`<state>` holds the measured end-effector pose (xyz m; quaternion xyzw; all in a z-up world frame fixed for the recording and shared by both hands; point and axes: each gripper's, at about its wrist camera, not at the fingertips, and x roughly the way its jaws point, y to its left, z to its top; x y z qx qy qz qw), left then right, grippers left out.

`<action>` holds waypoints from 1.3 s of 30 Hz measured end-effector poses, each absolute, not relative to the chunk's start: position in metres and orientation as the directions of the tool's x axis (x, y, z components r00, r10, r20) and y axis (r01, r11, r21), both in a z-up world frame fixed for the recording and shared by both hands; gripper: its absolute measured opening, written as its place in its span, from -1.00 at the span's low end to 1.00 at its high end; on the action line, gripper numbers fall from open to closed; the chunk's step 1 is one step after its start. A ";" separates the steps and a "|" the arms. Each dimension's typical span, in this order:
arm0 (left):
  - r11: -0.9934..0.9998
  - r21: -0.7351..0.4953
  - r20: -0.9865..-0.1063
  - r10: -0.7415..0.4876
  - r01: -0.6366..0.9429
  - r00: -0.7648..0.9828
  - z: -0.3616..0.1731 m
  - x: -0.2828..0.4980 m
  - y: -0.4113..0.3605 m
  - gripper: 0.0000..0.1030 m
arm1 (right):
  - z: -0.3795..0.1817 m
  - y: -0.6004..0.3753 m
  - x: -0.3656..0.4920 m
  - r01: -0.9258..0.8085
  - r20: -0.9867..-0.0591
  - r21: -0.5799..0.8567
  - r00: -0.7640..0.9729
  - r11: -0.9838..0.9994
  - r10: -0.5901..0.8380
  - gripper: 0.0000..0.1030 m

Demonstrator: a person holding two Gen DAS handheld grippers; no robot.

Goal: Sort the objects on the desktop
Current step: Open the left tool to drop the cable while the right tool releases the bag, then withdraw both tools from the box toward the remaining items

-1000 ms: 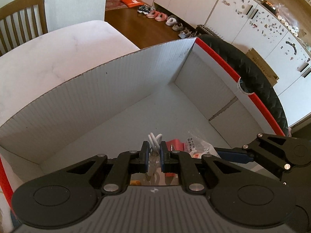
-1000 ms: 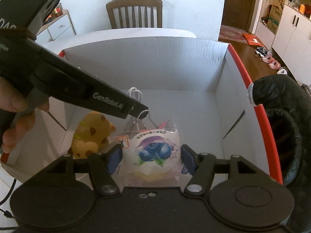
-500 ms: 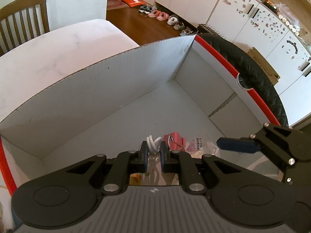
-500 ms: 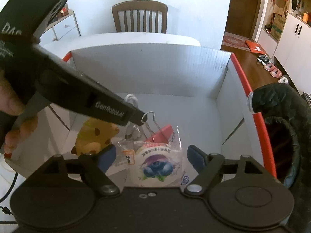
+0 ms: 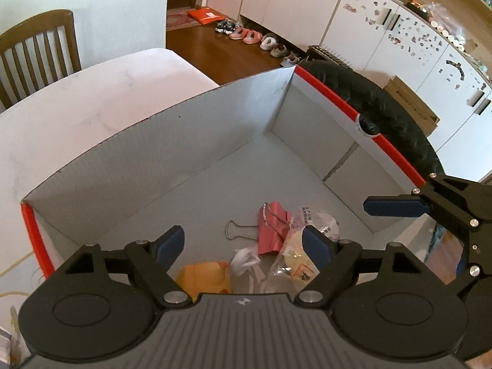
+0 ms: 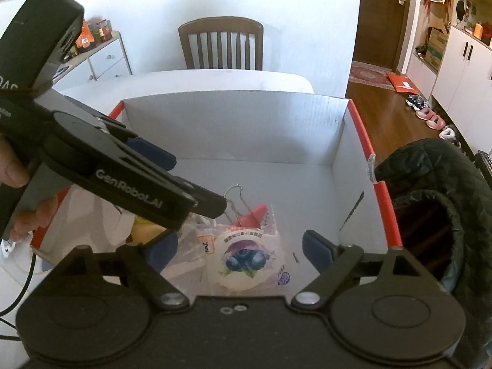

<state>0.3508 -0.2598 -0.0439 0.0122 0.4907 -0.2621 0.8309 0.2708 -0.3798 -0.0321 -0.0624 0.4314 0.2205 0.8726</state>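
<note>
A white cardboard box with a red rim (image 5: 338, 101) (image 6: 360, 129) stands on the table. On its floor lie a red binder clip (image 5: 272, 230) (image 6: 252, 215), a blueberry snack packet (image 6: 243, 258) (image 5: 295, 252), a yellow spotted toy (image 5: 204, 276) (image 6: 144, 230) and a bit of white cable (image 5: 244, 258). My left gripper (image 5: 243, 243) (image 6: 187, 181) hangs open above the clip and touches nothing. My right gripper (image 6: 240, 249) is open wide over the packet with nothing between its fingers. One of its blue pads (image 5: 393, 206) shows at the box's right side.
A black quilted jacket (image 5: 384, 107) (image 6: 430, 184) lies against the box's right wall. The white marble table (image 5: 92, 92) runs beyond the box to a wooden chair (image 6: 220, 46). A hand (image 6: 12, 172) holds the left gripper. A cable (image 6: 21, 276) trails at the table's left.
The left gripper was shut on the binder clip's wire handle; it has opened and the clip now lies on the box floor. Both grippers have risen and drawn back.
</note>
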 end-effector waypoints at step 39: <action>0.832 -0.286 -0.620 -0.539 0.476 0.571 0.031 0.213 -0.139 0.62 | 0.023 -0.333 0.193 -0.442 -0.688 0.159 0.592 0.883 0.420 0.84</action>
